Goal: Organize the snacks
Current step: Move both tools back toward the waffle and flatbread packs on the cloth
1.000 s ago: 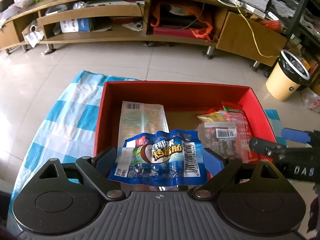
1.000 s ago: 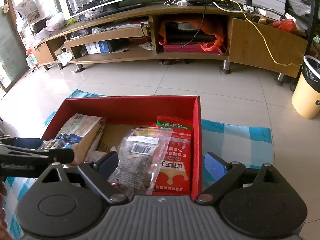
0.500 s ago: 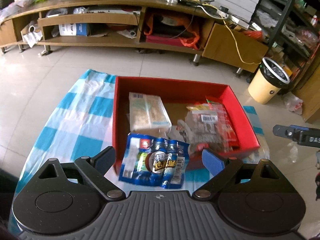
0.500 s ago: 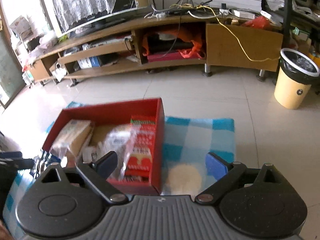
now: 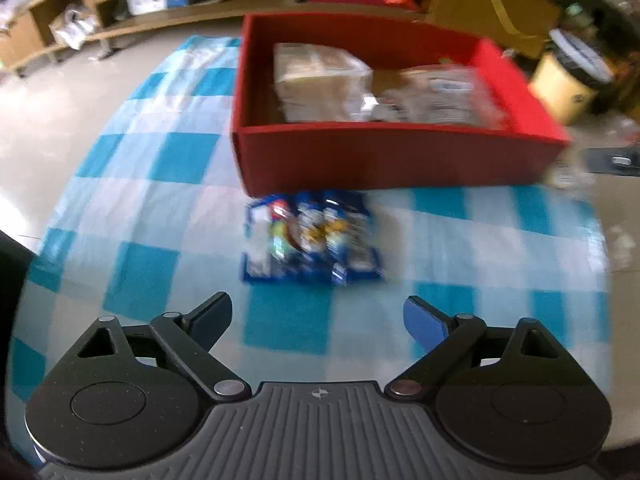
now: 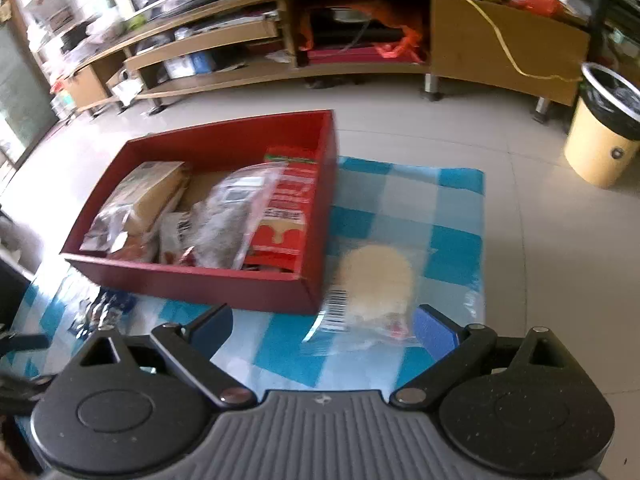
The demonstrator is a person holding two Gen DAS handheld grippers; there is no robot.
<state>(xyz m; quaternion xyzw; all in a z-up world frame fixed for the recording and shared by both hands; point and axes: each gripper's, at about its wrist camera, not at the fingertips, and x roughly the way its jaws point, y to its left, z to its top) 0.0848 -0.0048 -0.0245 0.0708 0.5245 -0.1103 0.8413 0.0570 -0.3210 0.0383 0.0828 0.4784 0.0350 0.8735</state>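
Observation:
A red box (image 5: 392, 156) stands on a blue-and-white checked cloth (image 5: 168, 184) and holds several snack packs, among them a tan packet (image 5: 316, 76) and a red packet (image 6: 288, 208). A blue sausage pack (image 5: 312, 240) lies flat on the cloth just in front of the box. My left gripper (image 5: 318, 316) hangs open above the cloth, short of that pack, with nothing between its fingers. In the right wrist view a clear bag with a pale round cake (image 6: 376, 284) lies on the cloth beside the box's right corner. My right gripper (image 6: 324, 322) is open, its right finger beside that bag.
The cloth lies on a tiled floor (image 6: 560, 240). A long wooden TV cabinet (image 6: 400, 40) full of clutter runs along the back. A yellow waste bin (image 6: 600, 140) stands at the right. The other gripper shows at the picture's edge (image 5: 612, 160).
Both grippers have drawn back from the box. The blue sausage pack, earlier between my left fingers at the box's front edge, now lies on the cloth in front of it. The clear cake bag has come into view.

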